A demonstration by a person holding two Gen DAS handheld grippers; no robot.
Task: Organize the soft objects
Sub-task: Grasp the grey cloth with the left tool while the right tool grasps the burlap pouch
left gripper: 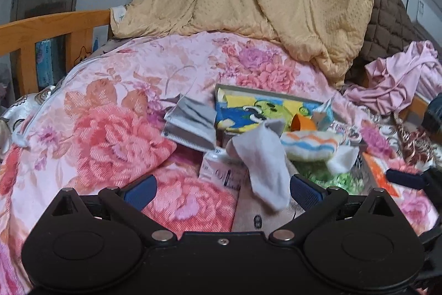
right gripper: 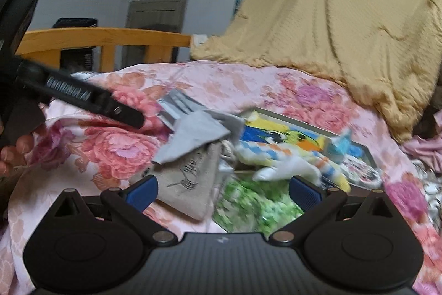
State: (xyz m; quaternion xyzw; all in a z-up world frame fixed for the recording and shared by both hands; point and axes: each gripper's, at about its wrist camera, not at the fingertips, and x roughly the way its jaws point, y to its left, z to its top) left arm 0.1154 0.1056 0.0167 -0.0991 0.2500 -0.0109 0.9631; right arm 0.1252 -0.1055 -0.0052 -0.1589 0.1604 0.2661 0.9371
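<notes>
Both my left gripper [left gripper: 221,190] and my right gripper [right gripper: 222,191] are spread wide, holding nothing. Over the floral quilt [left gripper: 110,112], a white sock [left gripper: 265,162] lies ahead. Lettering on my left gripper's arm is too blurred to read.

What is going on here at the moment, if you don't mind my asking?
A person is sorting soft things on a bed covered by a pink floral quilt, holding a gripper in each hand. Both the left gripper and the right gripper are open and hold nothing. A white sock, a striped plush toy and a grey cloth lie in a loose heap with a beige pouch. Nothing looks sorted yet.
</notes>
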